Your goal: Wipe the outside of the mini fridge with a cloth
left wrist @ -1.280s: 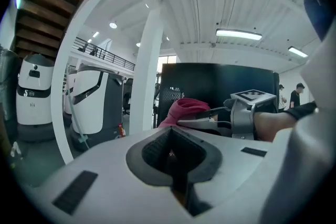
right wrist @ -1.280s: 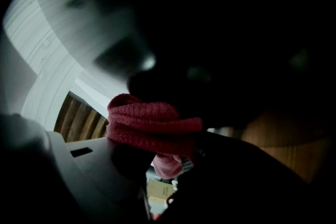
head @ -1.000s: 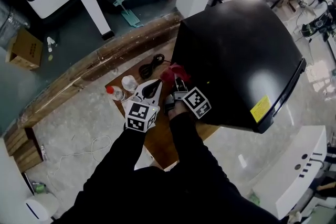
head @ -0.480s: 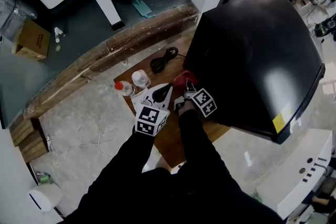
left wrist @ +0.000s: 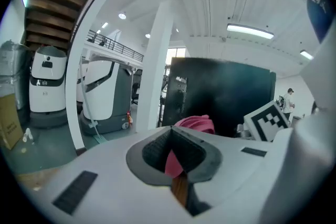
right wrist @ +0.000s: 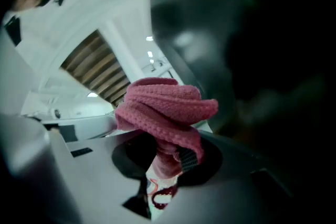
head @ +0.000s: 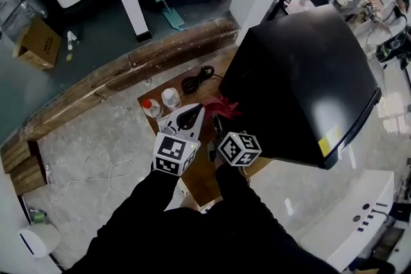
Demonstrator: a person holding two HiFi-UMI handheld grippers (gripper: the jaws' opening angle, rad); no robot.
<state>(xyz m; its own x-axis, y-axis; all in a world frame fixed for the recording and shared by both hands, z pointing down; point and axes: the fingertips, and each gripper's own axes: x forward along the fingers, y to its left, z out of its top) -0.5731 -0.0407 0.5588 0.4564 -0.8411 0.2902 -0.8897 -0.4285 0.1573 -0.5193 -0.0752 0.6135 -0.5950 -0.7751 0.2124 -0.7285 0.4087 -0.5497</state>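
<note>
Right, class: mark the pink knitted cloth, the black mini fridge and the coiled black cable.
Pink knitted cloth (right wrist: 163,105), right gripper view, on its bunched folds.
Black mini fridge (head: 302,67), head view, on its broad glossy face.
Coiled black cable (head: 193,82), head view, on the coil.

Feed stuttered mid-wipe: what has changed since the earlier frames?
The right gripper, shut on the red cloth, has drawn slightly back toward the person along the mini fridge's side. Nothing was picked up or released. The left gripper stays shut beside it; the bottles and cable have not moved.
</note>
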